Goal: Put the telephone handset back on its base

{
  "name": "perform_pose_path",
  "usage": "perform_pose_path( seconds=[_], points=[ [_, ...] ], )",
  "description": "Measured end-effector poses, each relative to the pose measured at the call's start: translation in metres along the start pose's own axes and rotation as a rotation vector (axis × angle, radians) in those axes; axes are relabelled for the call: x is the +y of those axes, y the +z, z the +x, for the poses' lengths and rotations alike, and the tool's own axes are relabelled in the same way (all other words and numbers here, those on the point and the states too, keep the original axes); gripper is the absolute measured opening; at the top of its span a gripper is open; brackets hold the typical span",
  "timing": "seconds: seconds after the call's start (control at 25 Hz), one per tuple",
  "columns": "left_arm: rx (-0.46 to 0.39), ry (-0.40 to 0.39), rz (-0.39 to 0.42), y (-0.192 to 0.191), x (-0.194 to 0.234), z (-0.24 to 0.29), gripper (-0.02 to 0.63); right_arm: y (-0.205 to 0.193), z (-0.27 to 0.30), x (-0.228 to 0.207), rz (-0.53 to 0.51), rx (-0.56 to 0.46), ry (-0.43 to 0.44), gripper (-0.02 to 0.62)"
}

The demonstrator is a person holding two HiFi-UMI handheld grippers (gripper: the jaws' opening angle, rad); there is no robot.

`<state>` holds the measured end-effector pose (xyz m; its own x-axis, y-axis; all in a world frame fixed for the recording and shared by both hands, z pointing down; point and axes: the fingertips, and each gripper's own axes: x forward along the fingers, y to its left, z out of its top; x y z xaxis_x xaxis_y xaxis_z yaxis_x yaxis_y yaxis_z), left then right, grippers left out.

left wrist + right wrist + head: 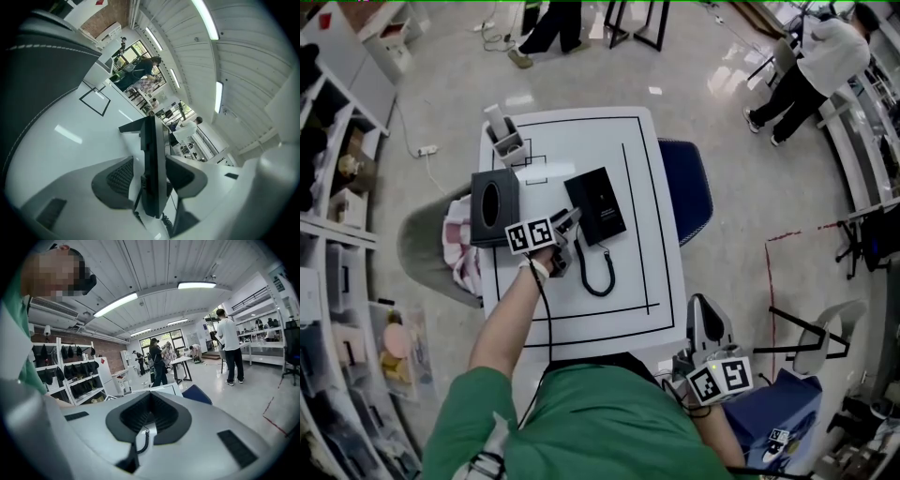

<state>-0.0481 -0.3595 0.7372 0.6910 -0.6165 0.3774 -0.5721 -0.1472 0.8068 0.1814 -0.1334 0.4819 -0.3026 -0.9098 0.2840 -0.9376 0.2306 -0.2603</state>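
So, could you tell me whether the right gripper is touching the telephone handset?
Apart. The head view shows the right gripper off the table's near right corner, with bare tabletop between it and the handset.

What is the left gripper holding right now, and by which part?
Nothing. The left gripper has its jaws open around the handset, near its cord end, with a gap showing at one pad. The right gripper is shut and empty.

A glossy pale floor (722, 112) surrounds the white worktop (581, 141), with a blue chair (686, 187) just beside its right edge and open white shelving (328, 234) along the left. Long light strips (115, 304) cross the ribbed white ceiling (154, 263), and windows (164, 339) glow at the far end.
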Motion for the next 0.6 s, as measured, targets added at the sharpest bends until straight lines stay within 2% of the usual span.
perform_pose_path(
  seconds=[0.24,0.4,0.6],
  points=[
    [-0.034,0.004,0.046,0.003,-0.017,-0.029,0.221,0.003,0.006,0.0,-0.018,-0.005,0.029,0.023],
    [-0.06,-0.038,0.087,0.002,-0.053,-0.061,0.219,0.016,0.012,0.005,-0.032,-0.018,0.066,0.023],
    [-0.138,-0.116,0.225,0.033,-0.117,-0.093,0.219,0.062,0.043,0.007,-0.105,-0.117,0.122,0.023]
  ],
)
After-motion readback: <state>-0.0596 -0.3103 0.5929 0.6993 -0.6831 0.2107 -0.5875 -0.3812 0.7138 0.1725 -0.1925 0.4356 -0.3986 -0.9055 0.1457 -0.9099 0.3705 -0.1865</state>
